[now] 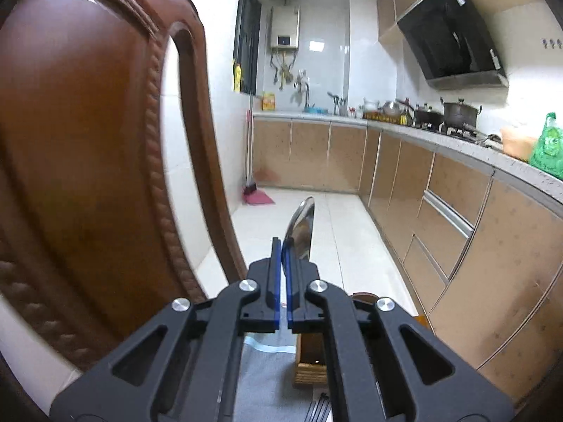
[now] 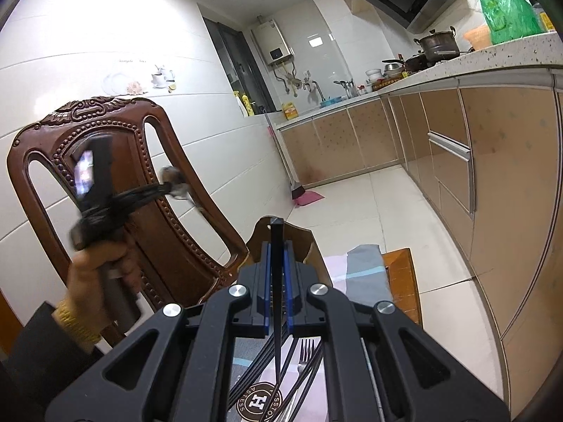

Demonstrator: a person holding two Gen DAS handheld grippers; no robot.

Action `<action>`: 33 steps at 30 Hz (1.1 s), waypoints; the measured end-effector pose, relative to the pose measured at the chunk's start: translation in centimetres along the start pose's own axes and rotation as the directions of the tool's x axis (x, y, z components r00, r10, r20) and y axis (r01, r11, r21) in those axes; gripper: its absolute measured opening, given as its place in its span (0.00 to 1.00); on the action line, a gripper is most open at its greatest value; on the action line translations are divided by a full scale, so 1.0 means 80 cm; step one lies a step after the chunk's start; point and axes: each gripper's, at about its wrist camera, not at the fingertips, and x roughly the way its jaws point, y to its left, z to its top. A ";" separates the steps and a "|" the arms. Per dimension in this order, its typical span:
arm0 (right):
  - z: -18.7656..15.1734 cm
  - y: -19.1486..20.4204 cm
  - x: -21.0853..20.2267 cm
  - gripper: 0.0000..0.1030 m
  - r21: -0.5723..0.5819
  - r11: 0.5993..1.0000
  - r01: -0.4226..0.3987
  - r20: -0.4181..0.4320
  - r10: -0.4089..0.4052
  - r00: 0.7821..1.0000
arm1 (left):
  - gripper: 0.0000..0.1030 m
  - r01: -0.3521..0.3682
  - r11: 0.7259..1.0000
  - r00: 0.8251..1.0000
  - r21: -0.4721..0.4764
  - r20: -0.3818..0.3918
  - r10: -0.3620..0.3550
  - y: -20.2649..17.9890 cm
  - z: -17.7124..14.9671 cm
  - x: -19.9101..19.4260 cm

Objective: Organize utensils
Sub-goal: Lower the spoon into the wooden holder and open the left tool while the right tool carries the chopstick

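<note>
In the left wrist view my left gripper is shut on a metal spoon, whose bowl sticks up past the blue pads. Below the fingers stands a wooden box on a grey cloth. The right wrist view shows my right gripper shut on one thin black chopstick that stands upright between the pads. Under it, several black chopsticks and a fork lie on the cloth. The left gripper with the spoon appears blurred at the left, held by a hand.
A carved brown chair back rises close on the left, also seen as the chair in the right wrist view. Kitchen cabinets and a counter with pots run along the right. White tiled floor lies ahead. A broom leans far off.
</note>
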 end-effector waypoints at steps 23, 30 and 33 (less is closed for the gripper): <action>-0.007 0.000 0.006 0.07 -0.006 1.000 -0.009 -0.044 0.009 0.999 | 0.85 0.013 0.997 0.994 0.070 -0.109 -0.005 0.008 -0.118 -0.077; -0.024 0.011 0.012 0.07 -0.032 0.999 0.010 -0.072 -0.012 0.997 | 0.87 0.035 0.999 0.988 -0.009 -0.148 -0.036 0.023 -0.166 -0.137; -0.033 0.021 0.014 0.07 -0.058 0.998 0.020 -0.087 -0.025 0.996 | 0.87 0.078 0.997 0.984 -0.017 -0.159 -0.079 0.021 -0.187 -0.138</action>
